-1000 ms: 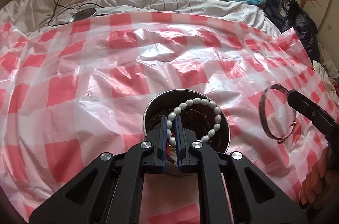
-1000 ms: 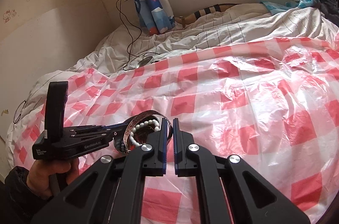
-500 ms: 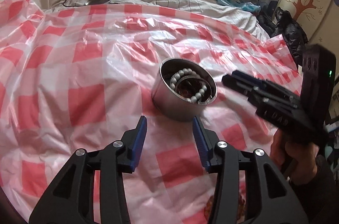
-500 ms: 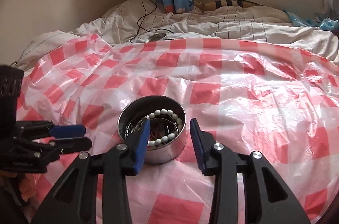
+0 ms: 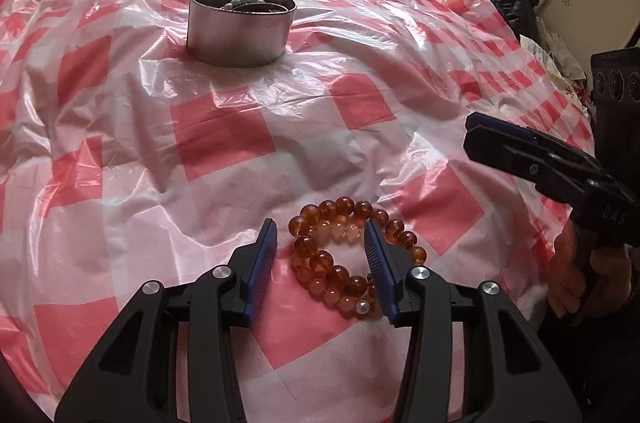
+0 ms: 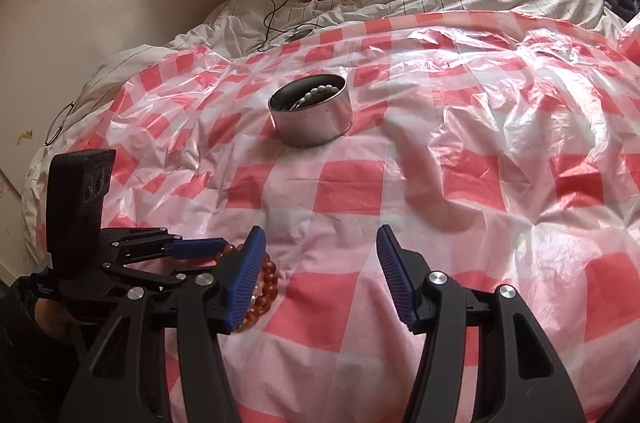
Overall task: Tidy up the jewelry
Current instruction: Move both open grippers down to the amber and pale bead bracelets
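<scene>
White beads already lie in the tin [image 5: 240,23] mid-sheet, while the amber bracelet [image 5: 340,255] waits near the sheet's front edge between the closing, untouching left gripper [image 5: 320,255]; the empty right gripper [image 6: 318,279] is opening.

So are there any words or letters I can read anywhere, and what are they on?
"DAS": raised letters on the right gripper body, left wrist view.
Small white print on the left gripper body, right wrist view: too small to read.
Nothing readable on the tin or the beads.
</scene>
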The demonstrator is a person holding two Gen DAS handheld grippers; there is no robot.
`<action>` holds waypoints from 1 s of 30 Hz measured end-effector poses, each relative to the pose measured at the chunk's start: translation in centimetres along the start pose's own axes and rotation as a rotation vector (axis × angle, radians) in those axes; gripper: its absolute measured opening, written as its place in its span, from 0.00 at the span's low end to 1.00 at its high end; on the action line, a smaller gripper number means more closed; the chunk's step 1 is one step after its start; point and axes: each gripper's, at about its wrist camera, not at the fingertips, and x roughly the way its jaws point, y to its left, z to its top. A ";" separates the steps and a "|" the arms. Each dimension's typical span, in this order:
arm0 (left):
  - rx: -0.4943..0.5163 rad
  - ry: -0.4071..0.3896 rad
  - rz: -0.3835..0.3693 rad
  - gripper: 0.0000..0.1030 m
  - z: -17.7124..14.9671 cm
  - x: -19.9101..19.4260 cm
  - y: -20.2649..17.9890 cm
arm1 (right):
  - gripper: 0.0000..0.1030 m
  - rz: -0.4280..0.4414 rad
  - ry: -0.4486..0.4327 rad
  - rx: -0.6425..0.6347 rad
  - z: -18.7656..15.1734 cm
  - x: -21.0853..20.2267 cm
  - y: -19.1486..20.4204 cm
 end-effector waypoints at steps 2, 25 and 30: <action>-0.006 -0.005 0.004 0.17 0.2 0.1 0.4 | 0.55 0.008 0.015 0.010 -0.3 0.5 0.0; -0.331 -0.079 0.071 0.11 1.5 -1.0 8.3 | 0.55 0.051 0.114 -0.238 -1.3 5.9 6.5; -0.342 -0.071 0.067 0.14 1.4 -0.7 8.4 | 0.55 0.028 0.145 -0.232 -1.6 6.8 6.2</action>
